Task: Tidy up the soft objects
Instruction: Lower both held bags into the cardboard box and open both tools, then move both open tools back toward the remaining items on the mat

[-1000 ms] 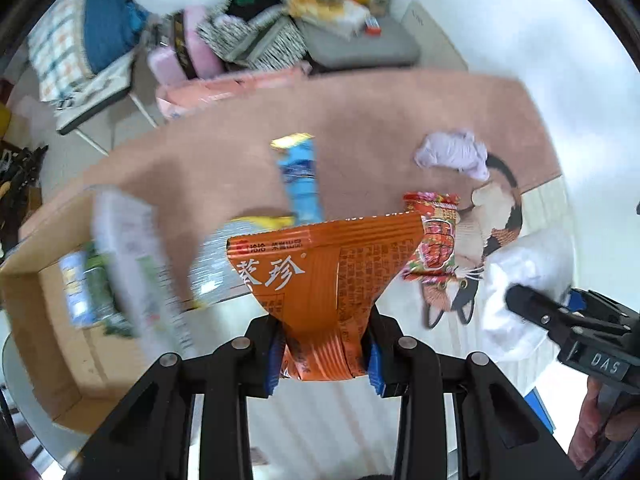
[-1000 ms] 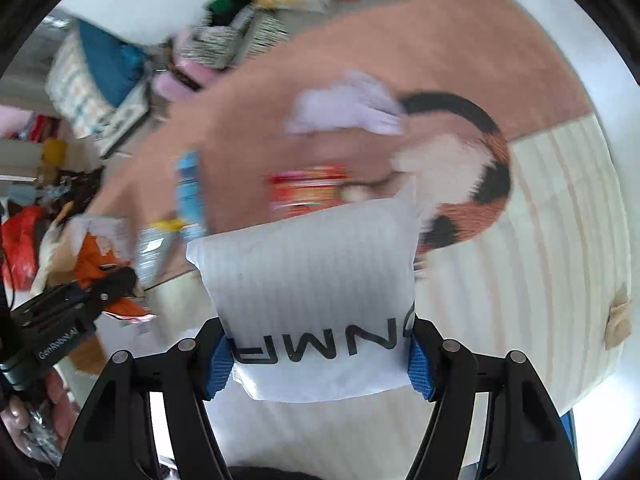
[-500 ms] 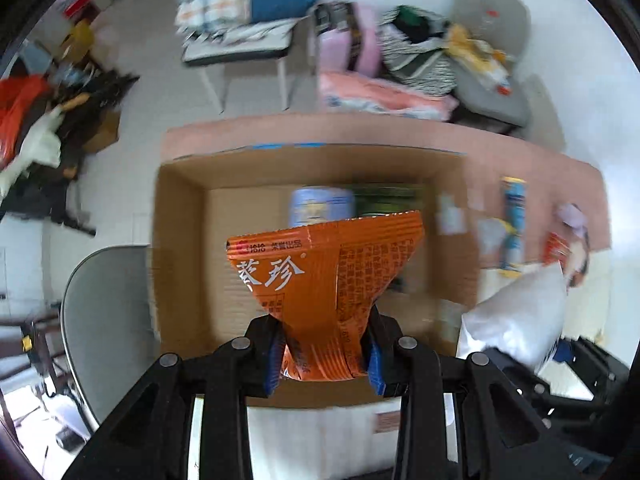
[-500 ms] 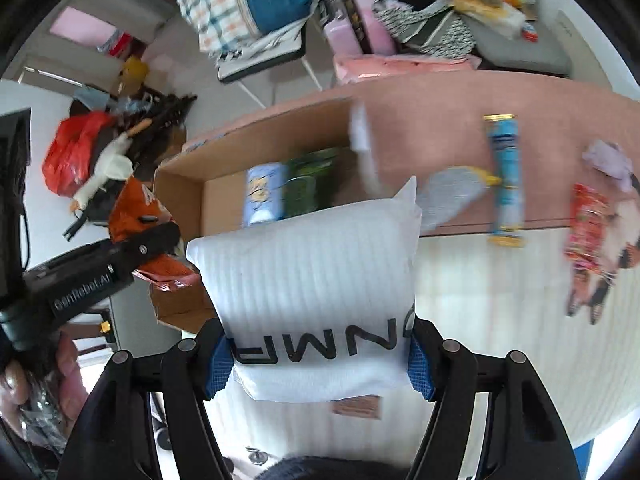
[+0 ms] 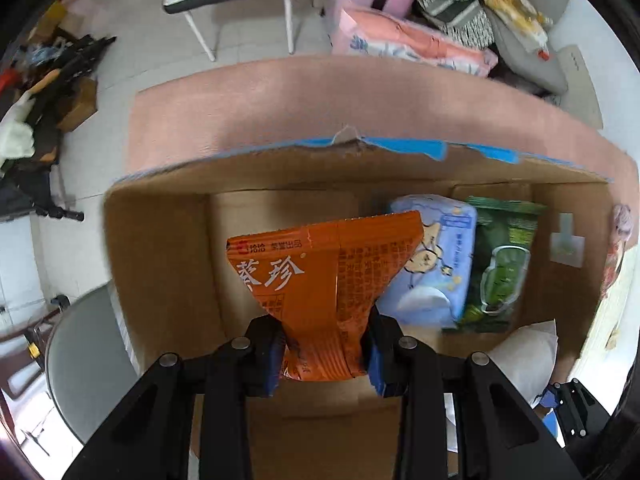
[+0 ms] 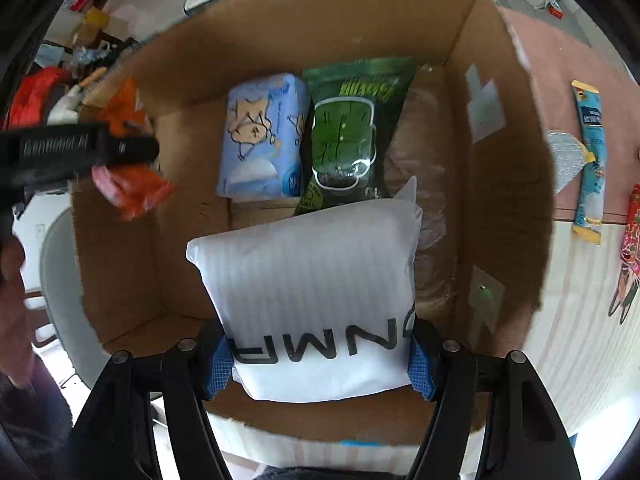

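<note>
My left gripper is shut on an orange snack bag and holds it over the open cardboard box. My right gripper is shut on a white padded pouch with black letters, held inside the box above its floor. A light blue tissue pack and a green snack bag lie side by side on the box floor. The left gripper with the orange bag shows at the left in the right wrist view. The white pouch shows at lower right in the left wrist view.
A pink rug lies beyond the box. A blue snack stick, a silver packet and a red packet lie on the floor to the right. A grey round stool stands left of the box. Clothes and bags are piled behind.
Both grippers have swung left from over the rug to over the box and come closer to it. The white pouch is now down inside the box. Both still hold their items.
</note>
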`<move>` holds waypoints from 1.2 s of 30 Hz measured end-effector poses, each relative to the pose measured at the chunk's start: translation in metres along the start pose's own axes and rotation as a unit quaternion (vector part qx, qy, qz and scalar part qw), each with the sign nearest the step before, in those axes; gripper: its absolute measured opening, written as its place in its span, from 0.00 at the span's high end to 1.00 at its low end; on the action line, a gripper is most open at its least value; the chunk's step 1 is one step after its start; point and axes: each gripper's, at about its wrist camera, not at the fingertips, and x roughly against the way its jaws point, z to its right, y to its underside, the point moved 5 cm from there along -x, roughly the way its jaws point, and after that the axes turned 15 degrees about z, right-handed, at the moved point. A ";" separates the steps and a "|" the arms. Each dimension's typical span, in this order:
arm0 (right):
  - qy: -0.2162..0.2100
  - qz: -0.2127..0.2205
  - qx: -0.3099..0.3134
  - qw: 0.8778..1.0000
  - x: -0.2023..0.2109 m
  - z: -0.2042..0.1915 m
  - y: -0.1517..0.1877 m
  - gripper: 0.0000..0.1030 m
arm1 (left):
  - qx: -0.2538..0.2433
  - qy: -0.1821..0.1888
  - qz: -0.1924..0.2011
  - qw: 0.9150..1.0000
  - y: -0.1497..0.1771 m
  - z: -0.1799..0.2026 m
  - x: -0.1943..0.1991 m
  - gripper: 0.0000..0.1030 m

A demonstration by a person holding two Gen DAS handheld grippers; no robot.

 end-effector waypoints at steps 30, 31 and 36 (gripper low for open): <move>0.038 0.099 0.030 0.994 0.097 -0.013 0.007 0.00 | 0.032 0.008 0.112 0.993 0.069 -0.019 0.107 0.01; 0.043 0.109 0.036 0.992 0.102 -0.014 0.012 0.00 | 0.036 0.007 0.121 0.992 0.075 -0.019 0.114 0.01; 0.045 0.146 0.043 0.987 0.134 -0.011 0.030 0.00 | 0.034 -0.003 0.164 0.986 0.099 -0.014 0.147 0.01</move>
